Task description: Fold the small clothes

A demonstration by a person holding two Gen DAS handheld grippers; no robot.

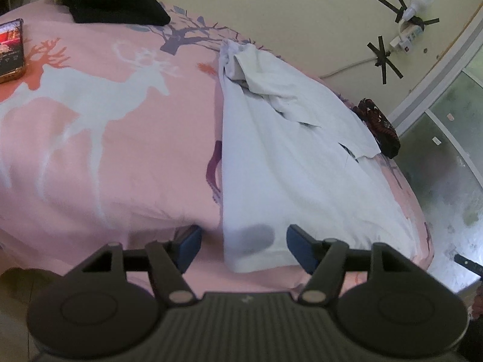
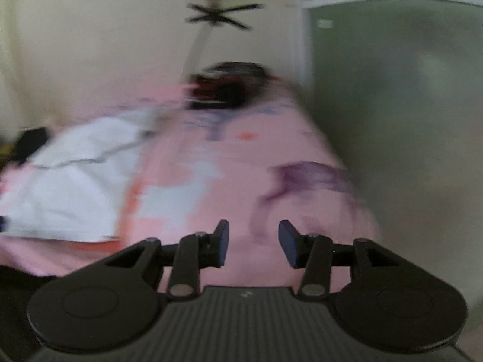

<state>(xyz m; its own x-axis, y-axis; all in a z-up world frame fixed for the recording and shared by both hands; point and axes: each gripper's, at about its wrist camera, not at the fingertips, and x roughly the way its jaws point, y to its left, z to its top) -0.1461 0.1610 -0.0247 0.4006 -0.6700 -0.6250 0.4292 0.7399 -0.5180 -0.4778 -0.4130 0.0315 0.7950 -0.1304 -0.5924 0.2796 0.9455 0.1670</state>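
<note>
A white garment [image 1: 286, 157] lies folded lengthwise on the pink deer-print bedspread [image 1: 120, 157], running from the near edge to the far side. My left gripper [image 1: 244, 246] is open, its jaws either side of the garment's near hem, holding nothing. In the blurred right wrist view the same garment [image 2: 69, 187] lies at the left. My right gripper [image 2: 253, 244] is open and empty over bare pink bedspread [image 2: 241, 166], to the right of the garment.
A phone [image 1: 10, 49] lies at the bed's far left. A black garment [image 1: 117, 0] sits at the far edge. A dark patterned item [image 1: 379, 126] lies at the far right corner [image 2: 226, 87]. A wall and glass door [image 1: 446, 150] stand beyond.
</note>
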